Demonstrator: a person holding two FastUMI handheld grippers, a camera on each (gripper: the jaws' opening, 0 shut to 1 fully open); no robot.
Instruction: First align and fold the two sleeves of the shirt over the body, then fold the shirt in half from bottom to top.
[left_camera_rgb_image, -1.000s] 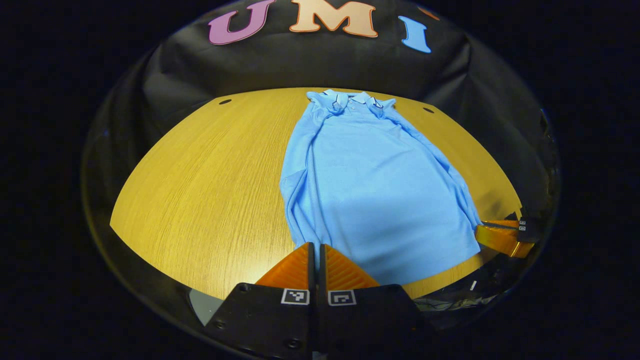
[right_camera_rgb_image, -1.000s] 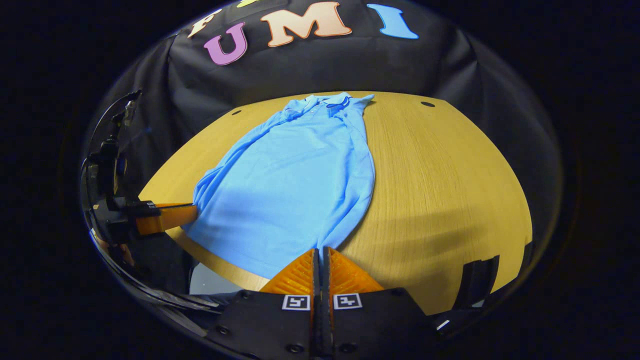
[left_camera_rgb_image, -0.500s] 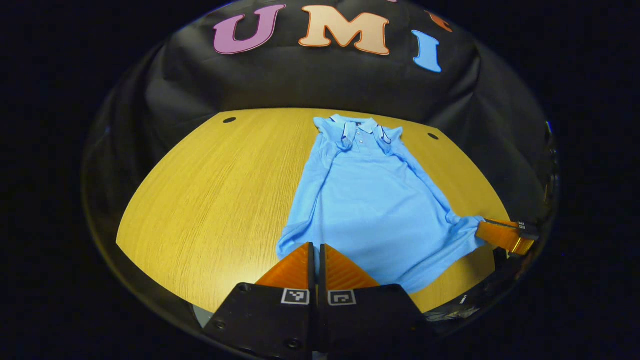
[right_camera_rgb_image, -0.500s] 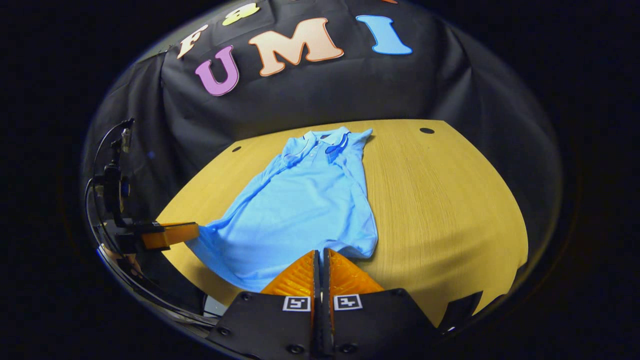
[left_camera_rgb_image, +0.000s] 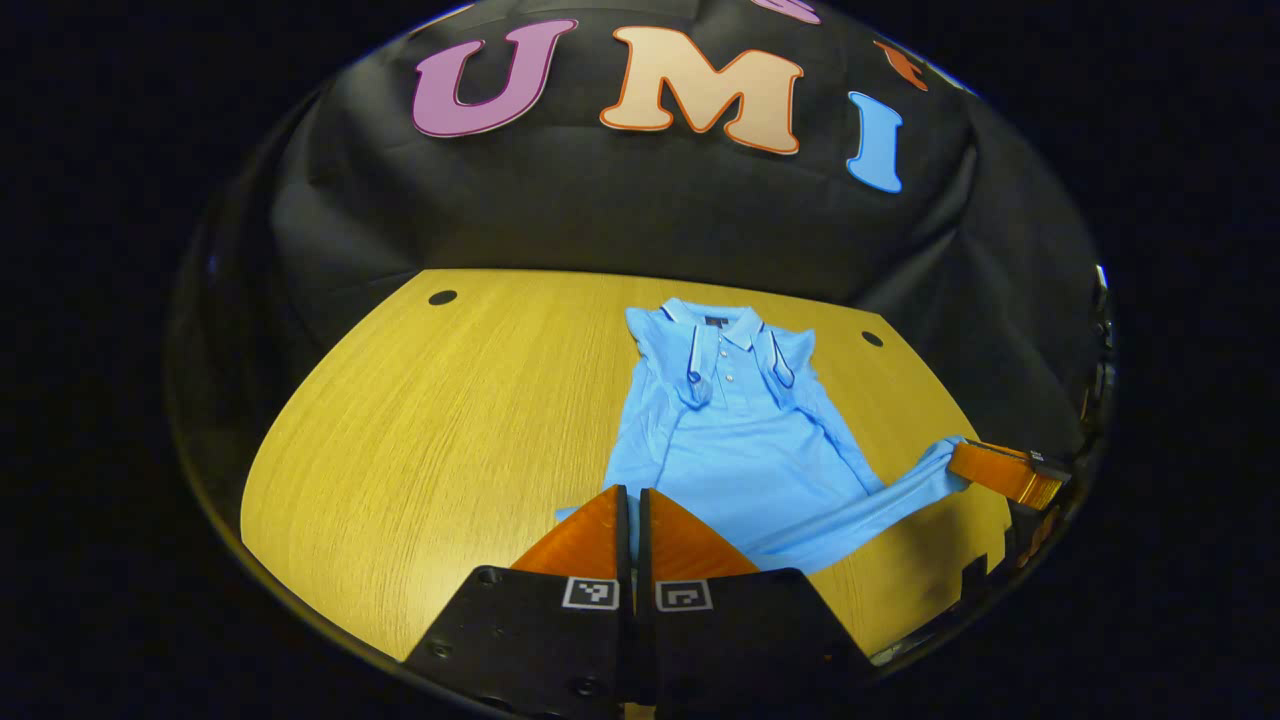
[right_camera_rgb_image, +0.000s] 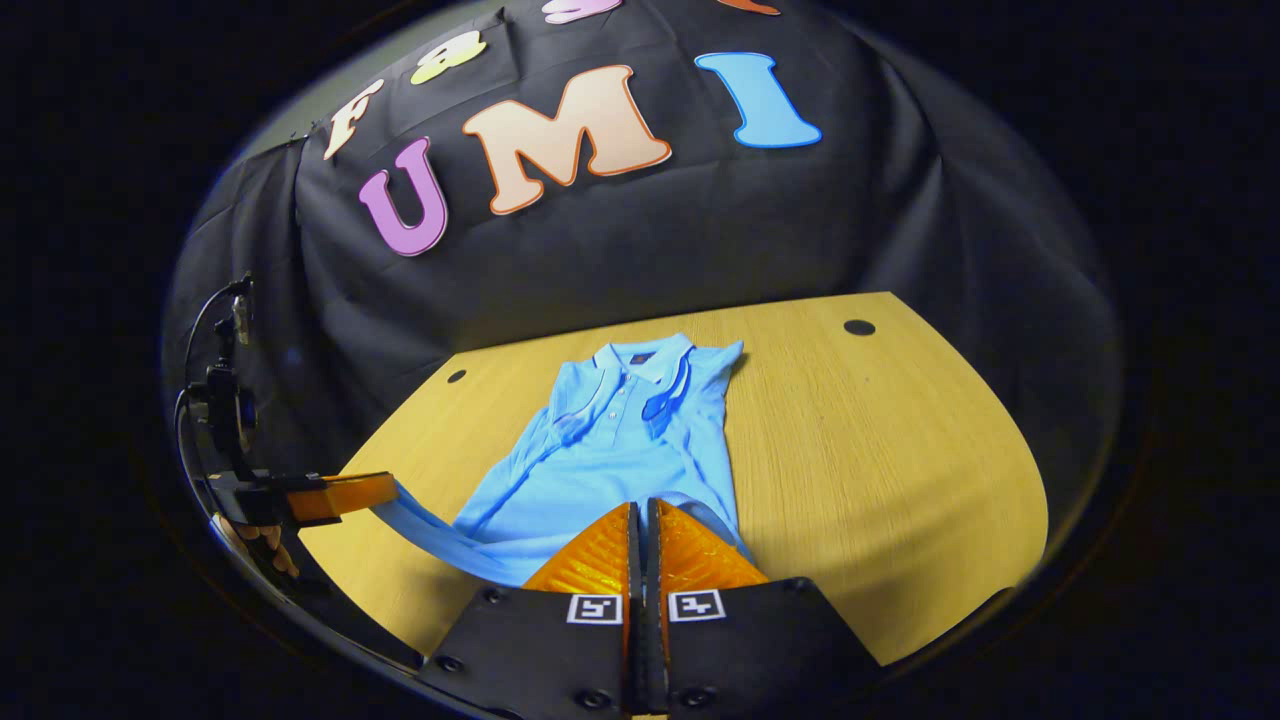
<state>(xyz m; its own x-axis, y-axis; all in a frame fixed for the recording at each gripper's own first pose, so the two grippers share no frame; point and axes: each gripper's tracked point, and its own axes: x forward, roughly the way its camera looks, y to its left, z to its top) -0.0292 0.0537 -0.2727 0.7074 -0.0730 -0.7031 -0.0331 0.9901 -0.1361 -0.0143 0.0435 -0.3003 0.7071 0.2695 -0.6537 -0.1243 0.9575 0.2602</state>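
**Both tongs holding the shirt's hem up off the bench**

A light blue polo shirt (left_camera_rgb_image: 745, 440) is lying on the wooden bench (left_camera_rgb_image: 440, 420), its collar (right_camera_rgb_image: 640, 362) pointing toward the black cloth wall and its upper body resting flat on the wood. The sleeves are lying folded in over the body, narrowing the shirt to a long strip.

The left tongs (left_camera_rgb_image: 632, 530) are pinching the bottom hem at one corner, fingers closed together with blue cloth caught between them. The right tongs (right_camera_rgb_image: 643, 545) are doing the same at the other corner, fingers pressed tight with the fabric nipped in the gap. In the left gripper view the right tongs are showing at the far right edge, with a band of hem stretching from them across to the shirt's body. In the right gripper view the left tongs are showing at the left edge, a hand (right_camera_rgb_image: 262, 540) gripping beneath them, and the hem is running taut from there.

The lower part of the shirt is hanging raised above the bench between the two tongs, casting a shadow on the wood beneath. Two small dark holes (left_camera_rgb_image: 442, 297) are sitting near the bench's far corners.
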